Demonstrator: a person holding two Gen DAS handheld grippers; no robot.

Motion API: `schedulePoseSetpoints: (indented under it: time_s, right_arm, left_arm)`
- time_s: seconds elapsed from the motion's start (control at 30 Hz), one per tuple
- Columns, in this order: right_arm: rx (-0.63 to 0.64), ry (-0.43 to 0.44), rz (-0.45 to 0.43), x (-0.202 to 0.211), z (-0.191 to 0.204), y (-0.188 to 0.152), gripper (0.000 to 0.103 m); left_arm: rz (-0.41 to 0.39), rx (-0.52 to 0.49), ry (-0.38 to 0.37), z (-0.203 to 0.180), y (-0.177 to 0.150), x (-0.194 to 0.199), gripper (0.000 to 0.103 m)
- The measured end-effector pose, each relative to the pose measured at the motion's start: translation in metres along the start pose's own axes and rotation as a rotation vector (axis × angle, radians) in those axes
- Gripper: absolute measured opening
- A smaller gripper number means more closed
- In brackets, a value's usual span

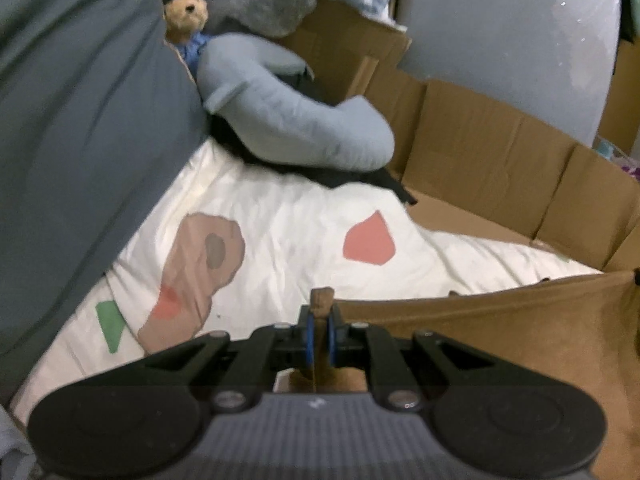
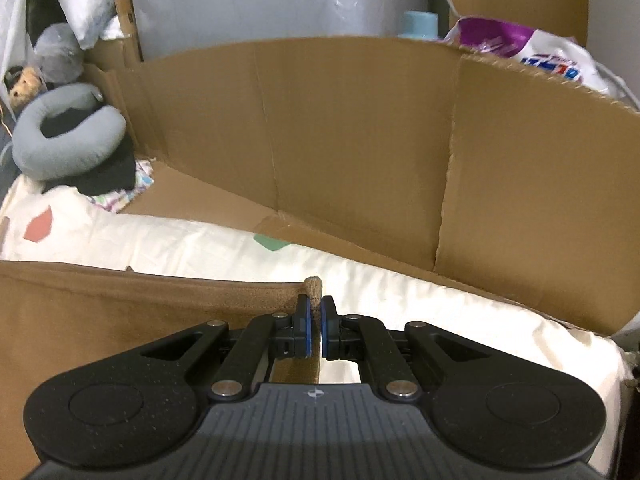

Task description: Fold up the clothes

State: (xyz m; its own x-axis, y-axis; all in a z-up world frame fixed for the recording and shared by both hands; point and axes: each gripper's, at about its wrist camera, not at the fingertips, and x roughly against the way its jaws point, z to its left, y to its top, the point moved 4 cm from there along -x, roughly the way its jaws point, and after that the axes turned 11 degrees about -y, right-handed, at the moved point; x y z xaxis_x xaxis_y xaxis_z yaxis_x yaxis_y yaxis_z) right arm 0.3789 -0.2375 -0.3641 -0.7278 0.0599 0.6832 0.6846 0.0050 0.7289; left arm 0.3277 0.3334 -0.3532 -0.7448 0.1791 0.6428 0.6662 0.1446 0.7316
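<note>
A brown garment point(image 1: 500, 332) hangs stretched between the two grippers over a white bed sheet point(image 1: 280, 224) printed with coloured shapes. My left gripper point(image 1: 319, 316) is shut on one corner of it, and a nub of brown cloth sticks out past the blue pads. The cloth spreads right from there. In the right wrist view the same brown garment point(image 2: 120, 312) spreads to the left, and my right gripper point(image 2: 315, 316) is shut on its other corner. The white sheet point(image 2: 400, 292) lies below and beyond it.
A grey neck pillow point(image 1: 288, 120) on black clothes and a teddy bear point(image 1: 186, 12) lie at the far left. A dark grey cushion point(image 1: 80, 120) rises at left. Cardboard walls point(image 2: 340, 140) fence the bed's far side, with a purple-and-white bag point(image 2: 540, 52) behind them.
</note>
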Motion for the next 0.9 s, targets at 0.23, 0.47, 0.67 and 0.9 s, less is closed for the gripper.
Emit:
schedulePoseSetpoints:
  time_s: [0.23,0.47,0.67,0.9]
  right_arm:
    - [-0.002,-0.026,0.026,-0.019,0.006,0.007,0.003]
    - [-0.001,-0.060,0.037,-0.032,0.010,0.012,0.002]
    - [0.012,-0.076,0.047,-0.040,0.013,0.014,0.002]
    - [0.008,-0.090,0.048,-0.047,0.019,0.017,0.002]
  left_arm:
    - [0.027,-0.002,0.013,0.006,0.003,-0.019,0.006]
    - [0.037,-0.005,0.021,0.006,0.009,-0.030,0.006]
    - [0.071,-0.009,0.036,0.012,0.008,-0.043,0.006]
    - [0.077,-0.013,0.047,0.013,0.005,-0.048,0.006]
